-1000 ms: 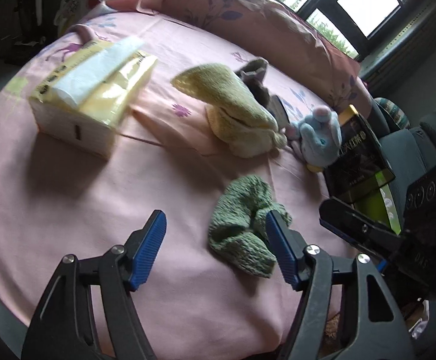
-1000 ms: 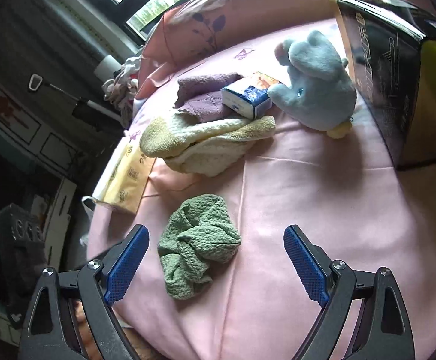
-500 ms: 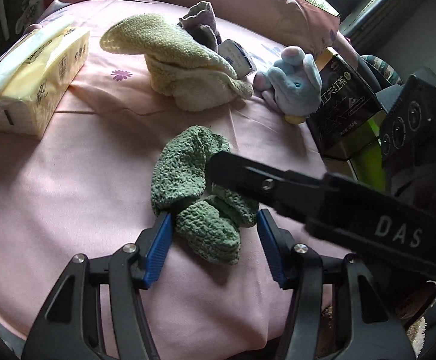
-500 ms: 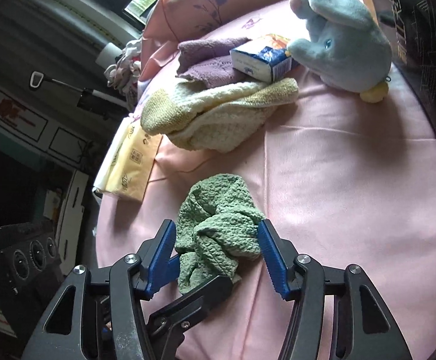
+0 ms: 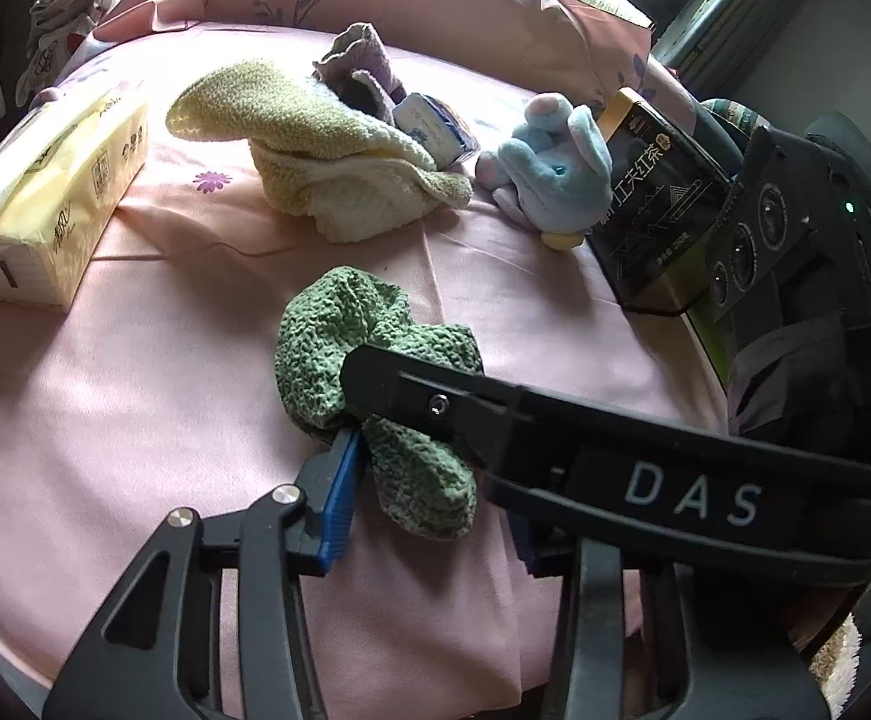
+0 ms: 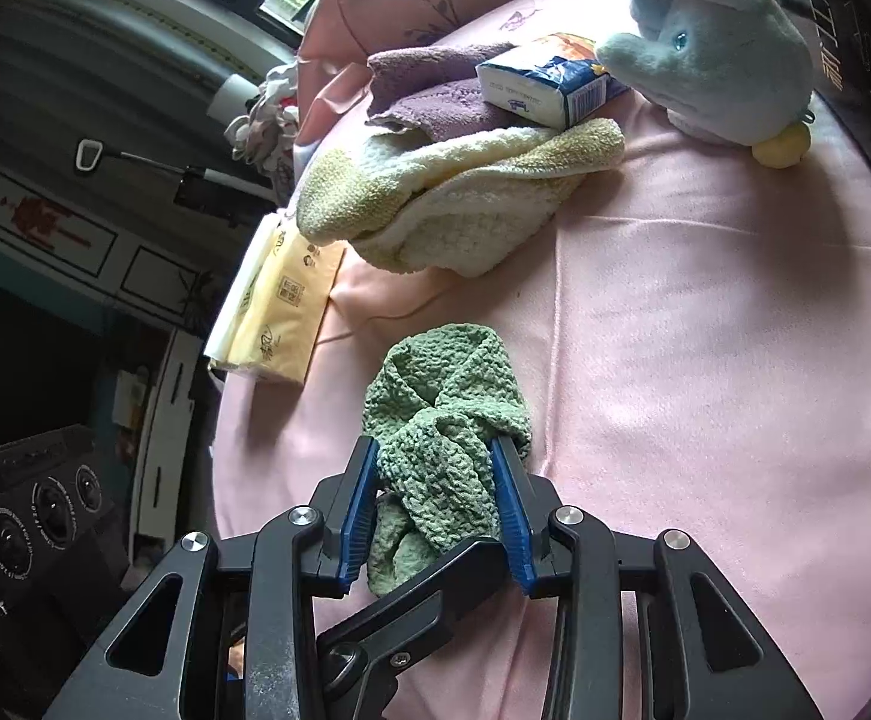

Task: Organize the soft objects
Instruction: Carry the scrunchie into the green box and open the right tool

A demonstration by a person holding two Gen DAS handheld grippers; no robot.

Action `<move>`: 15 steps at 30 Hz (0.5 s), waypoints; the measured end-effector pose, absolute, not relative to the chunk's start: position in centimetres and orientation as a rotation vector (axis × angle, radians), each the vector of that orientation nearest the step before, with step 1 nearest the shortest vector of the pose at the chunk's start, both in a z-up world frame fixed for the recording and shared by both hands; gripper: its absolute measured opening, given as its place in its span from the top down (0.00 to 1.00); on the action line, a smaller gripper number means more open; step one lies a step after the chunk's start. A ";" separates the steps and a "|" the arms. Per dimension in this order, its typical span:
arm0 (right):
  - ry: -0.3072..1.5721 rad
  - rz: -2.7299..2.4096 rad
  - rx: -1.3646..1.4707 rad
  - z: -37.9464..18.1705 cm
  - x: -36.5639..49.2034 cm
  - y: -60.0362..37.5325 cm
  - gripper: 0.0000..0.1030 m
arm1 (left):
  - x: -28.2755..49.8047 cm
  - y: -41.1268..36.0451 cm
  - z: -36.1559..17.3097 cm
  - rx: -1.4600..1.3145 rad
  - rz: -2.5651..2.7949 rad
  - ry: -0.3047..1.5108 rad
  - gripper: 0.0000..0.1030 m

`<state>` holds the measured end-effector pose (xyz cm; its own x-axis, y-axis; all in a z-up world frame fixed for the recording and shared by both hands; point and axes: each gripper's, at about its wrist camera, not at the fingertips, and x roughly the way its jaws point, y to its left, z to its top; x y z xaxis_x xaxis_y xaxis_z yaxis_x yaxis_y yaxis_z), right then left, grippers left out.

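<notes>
Both claws on the green cloth [image 6: 444,420], near the pink table's [image 6: 705,360] front edge.

The right claw [image 6: 435,510] and left claw [image 5: 429,492] have just been closing and pinch the cloth. Bare pink lies at 3 o'clock; a dark box [image 5: 651,204] at 1 o'clock bears unreadable writing.

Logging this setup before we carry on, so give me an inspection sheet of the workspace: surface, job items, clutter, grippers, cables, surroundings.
Surface: pink cloth, creased.
Job's things: crumpled green cloth; yellow towel; purple cloth; blue plush toy.
Clutter: tissue pack; small blue packet; dark tea box.
Grippers: left gripper and right gripper have just been closing, both pinching the green cloth.
Cables: nothing seen.
Surroundings: pink pillow, window.
</notes>
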<state>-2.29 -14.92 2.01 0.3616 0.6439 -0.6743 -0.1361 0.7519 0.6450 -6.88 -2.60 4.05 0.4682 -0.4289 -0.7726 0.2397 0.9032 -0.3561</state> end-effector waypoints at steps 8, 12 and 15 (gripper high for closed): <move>0.973 0.575 0.529 4.5 -3.2 -15.6 0.60 | -8.2 -3.2 6.1 -0.154 -0.425 0.859 0.63; 0.902 0.613 0.553 5.6 -3.7 -16.1 0.60 | -9.1 -3.5 7.6 -0.106 -0.430 0.765 0.63; 0.845 0.634 0.575 6.4 -4.2 -16.8 0.60 | -9.5 -3.8 8.5 -0.083 -0.451 0.701 0.62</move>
<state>-4.15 -16.80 6.40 0.5057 0.7070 -0.4944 -0.2772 0.6759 0.6829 -9.49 -3.79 8.52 0.6722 -0.4275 -0.6044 0.3726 0.9008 -0.2228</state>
